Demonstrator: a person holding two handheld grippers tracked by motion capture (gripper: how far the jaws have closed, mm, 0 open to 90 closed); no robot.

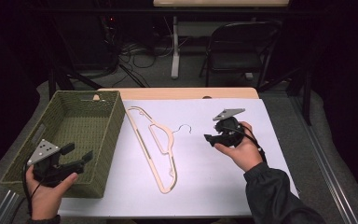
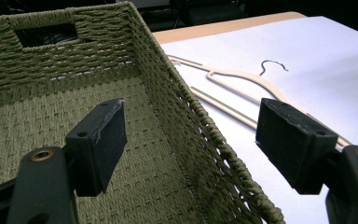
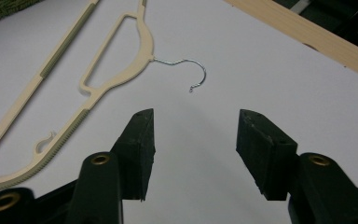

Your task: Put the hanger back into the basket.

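Observation:
A cream plastic hanger [image 1: 154, 149] with a metal hook [image 1: 183, 128] lies flat on the white sheet [image 1: 205, 186] in the middle of the table. My right gripper [image 1: 209, 138] is open a short way right of the hook, jaws pointing left at it with nothing between them. The right gripper view has the hanger [image 3: 116, 70] and its hook [image 3: 193, 70] just ahead of the open gripper [image 3: 195, 140]. My left gripper [image 1: 80, 156] is open above the near right wall of a green woven basket [image 1: 116, 121]. Its jaws straddle that wall [image 2: 200, 126], empty.
The basket [image 2: 51, 107] is empty and sits at the table's left, with a handle cutout [image 2: 46, 33] in its far wall. A wooden table edge [image 1: 182, 93] runs along the back. A folding chair [image 1: 242, 46] and cables stand on the floor beyond.

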